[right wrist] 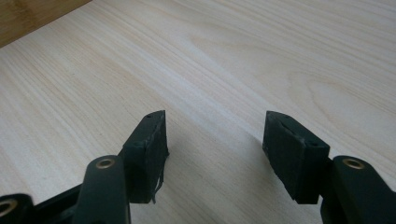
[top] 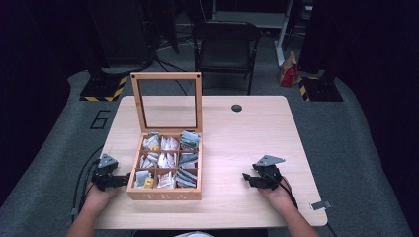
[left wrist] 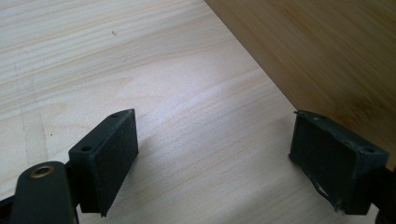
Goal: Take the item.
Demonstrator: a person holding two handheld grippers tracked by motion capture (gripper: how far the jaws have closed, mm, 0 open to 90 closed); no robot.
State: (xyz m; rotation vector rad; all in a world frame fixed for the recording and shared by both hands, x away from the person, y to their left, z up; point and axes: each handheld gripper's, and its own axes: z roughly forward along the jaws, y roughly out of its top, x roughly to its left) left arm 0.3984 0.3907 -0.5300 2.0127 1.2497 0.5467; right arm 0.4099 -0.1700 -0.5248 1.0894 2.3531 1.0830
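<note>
While both rest on the desk point(top: 247, 133) with jaws apart and empty, the left hand-held gripper point(top: 123, 179) sits just beside the open tea box point(top: 164, 194), the right hand-held gripper point(top: 245, 177) well apart.

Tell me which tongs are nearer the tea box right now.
Left. The left tongs sit right beside the tea box at its left wall; the right tongs rest well off to its right.

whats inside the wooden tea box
The open tea box has nine compartments holding tea bag packets, mostly white and grey-green, a few yellow. What lies beneath the top packets is covered.
</note>
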